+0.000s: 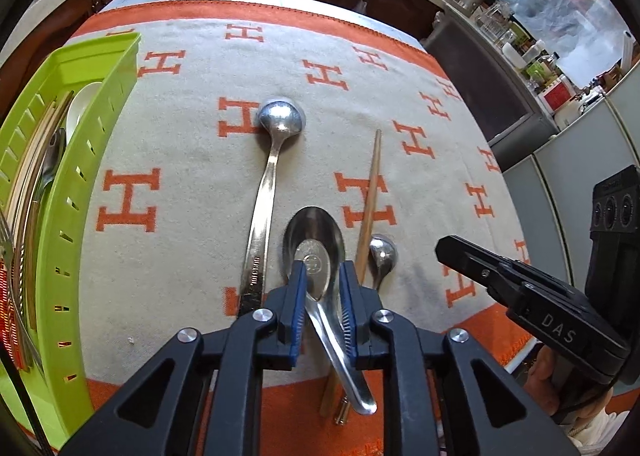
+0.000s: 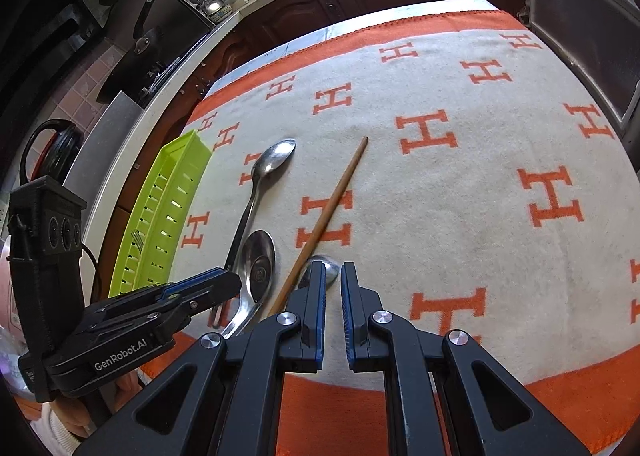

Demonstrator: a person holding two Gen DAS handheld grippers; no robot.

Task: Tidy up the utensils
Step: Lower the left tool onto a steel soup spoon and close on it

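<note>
Currently my left gripper (image 1: 323,280) stands slightly parted astride the wide spoon (image 1: 314,244), pads not pressing; I should centre, then clamp, while my right gripper (image 2: 332,276) hangs near-shut, empty.

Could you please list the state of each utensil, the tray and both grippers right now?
Long-handled spoon: lying flat on the cloth, untouched.
Wide spoon: on the cloth, between the left gripper's pads, not clamped.
Small spoon: on the cloth, free.
Chopstick: lying flat, free.
Green tray: already holding several utensils.
Right gripper: shut, empty, above the small spoon.
</note>
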